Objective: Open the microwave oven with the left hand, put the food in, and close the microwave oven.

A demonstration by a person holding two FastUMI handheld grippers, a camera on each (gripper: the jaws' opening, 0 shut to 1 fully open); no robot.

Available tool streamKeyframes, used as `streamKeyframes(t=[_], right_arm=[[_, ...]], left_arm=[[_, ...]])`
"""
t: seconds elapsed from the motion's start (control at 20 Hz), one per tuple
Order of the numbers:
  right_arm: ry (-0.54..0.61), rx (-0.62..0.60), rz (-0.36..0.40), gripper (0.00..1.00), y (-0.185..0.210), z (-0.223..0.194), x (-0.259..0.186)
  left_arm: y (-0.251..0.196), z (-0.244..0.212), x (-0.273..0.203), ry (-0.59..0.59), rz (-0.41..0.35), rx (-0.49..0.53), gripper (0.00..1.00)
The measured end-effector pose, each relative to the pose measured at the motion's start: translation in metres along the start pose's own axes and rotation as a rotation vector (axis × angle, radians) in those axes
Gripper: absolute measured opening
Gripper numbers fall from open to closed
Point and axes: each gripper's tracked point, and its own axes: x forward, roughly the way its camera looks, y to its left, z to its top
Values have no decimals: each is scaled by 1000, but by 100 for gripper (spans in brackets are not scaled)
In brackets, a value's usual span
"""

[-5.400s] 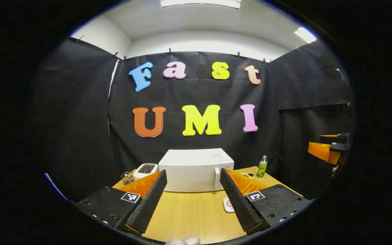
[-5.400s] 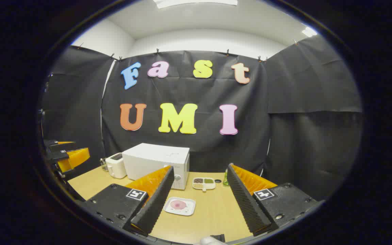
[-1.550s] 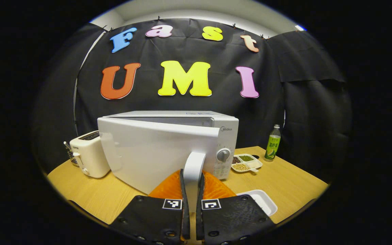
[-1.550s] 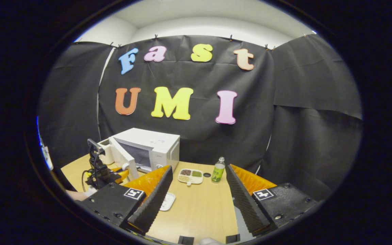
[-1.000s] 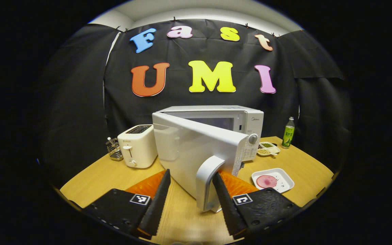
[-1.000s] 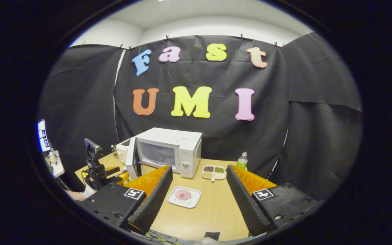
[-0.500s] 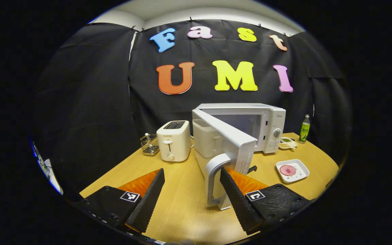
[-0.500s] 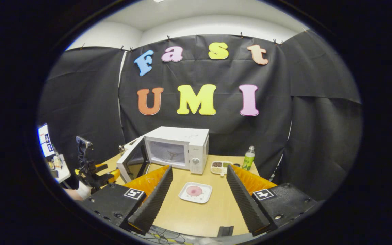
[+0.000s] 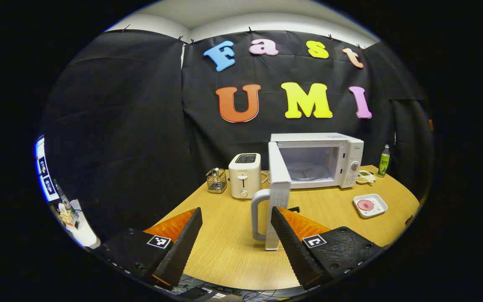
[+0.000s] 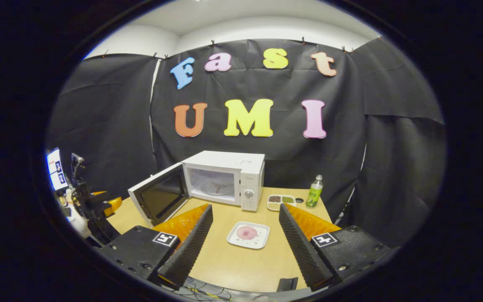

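With the microwave oven (image 10: 224, 178) door (image 9: 278, 197) swung open, step one looks done. Both hand-held grippers, left (image 9: 236, 241) and right (image 10: 245, 241), gape wide, holding nothing (food (image 10: 247, 233) sits on its tray (image 10: 237, 240) on the bench (image 10: 241, 264)); loading and closing remain.

Both views are bright and evenly lit from above. The pale ceiling strip at the top of the right gripper view is the brightest part. The wooden table (image 9: 224, 251) shows only soft, faint shadows and a mild sheen, without hard glare. The white microwave oven (image 10: 224, 178) is clear and sharp, its open cavity well lit. Straight lines bend strongly toward the edges, where a thin blue fringe appears. No motion blur is visible.
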Motion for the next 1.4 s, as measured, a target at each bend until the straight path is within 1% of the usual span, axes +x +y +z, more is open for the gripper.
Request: streamKeyframes(t=[0.05,0.25,0.3,0.35,0.4,0.45,0.5,0.55,0.6,0.65,0.7,0.75,0.8,0.85,0.9,0.95,1.0,1.05,1.1,1.15,1.2,1.25,1.3,1.35,1.4], right_arm=[[17,7,-5,100,-6,-9,9],[113,6,-9,88,-28,-49,55],[144,11,-8,87,-35,-60,68],[173,16,-11,92,-42,-73,82],[206,27,-9,90,-49,-85,96],[238,37,-4,85,-54,-100,112],[282,48,1,83,-61,-116,130],[323,62,6,73,-69,-133,145],[365,84,13,72,-75,-148,161],[416,116,19,76,-80,-165,176],[467,163,32,75,-83,-180,190],[513,207,48,70,-85,-195,203],[562,237,55,69,-87,-207,216],[604,261,66,54,-90,-217,226],[642,282,81,64,-90,-226,237],[682,300,93,50,-91,-234,244],[718,320,110,48,-89,-241,250],[757,338,125,44,-86,-248,255],[784,360,139,41,-85,-251,258],[804,384,144,36,-84,-253,262],[823,402,143,33,-85,-256,266],[847,416,134,23,-87,-259,268],[872,434,131,31,-86,-263,270],[904,454,134,11,-83,-265,269],[918,474,118,7,-82,-264,271]], left_arm=[[-9,5,-9,-10,-20,-4,98],[-58,36,-38,-60,-99,-20,98],[-71,45,-43,-75,-119,-22,98],[-84,55,-48,-89,-134,-25,98],[-97,64,-51,-99,-154,-32,97],[-108,74,-53,-110,-164,-36,97],[-117,85,-54,-125,-166,-36,97],[-125,95,-55,-135,-168,-37,96],[-133,104,-56,-143,-164,-31,100],[-138,111,-53,-149,-155,-22,97],[-143,119,-50,-156,-144,-14,97],[-148,126,-48,-158,-133,-8,97],[-152,132,-46,-157,-117,-9,97],[-156,136,-43,-154,-101,-15,96],[-161,141,-42,-150,-85,-23,100],[-164,143,-40,-146,-69,-30,100],[-167,145,-40,-142,-52,-34,100],[-169,146,-37,-136,-35,-37,100],[-171,145,-38,-130,-19,-37,97],[-172,146,-39,-124,-3,-35,97],[-173,145,-38,-117,14,-35,97],[-175,146,-37,-111,24,-37,97],[-176,146,-38,-106,37,-39,96],[-176,146,-39,-101,46,-38,100],[-176,146,-39,-96,58,-35,96]])
